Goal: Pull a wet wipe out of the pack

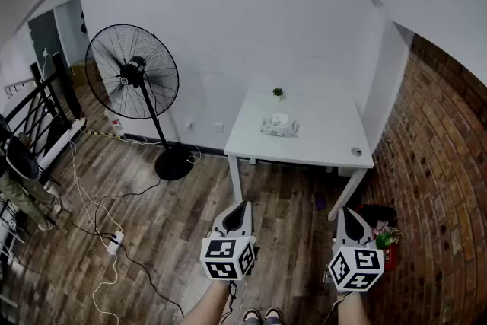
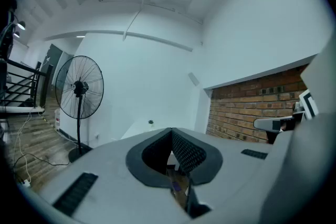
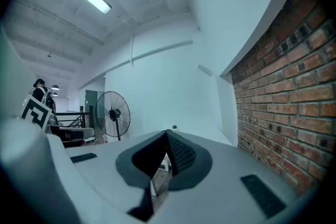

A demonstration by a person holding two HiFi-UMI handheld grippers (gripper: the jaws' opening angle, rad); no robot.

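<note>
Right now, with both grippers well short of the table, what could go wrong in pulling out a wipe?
1. The wet wipe pack lies loose on the white table; a one-gripper pull may lift the whole pack unless the other pins it.
2. The left gripper and right gripper are both shut and must open first.
3. The small plant stands just behind the pack and could be knocked.

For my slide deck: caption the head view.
Left gripper and right gripper shut; wipe pack untouched on the table.
</note>
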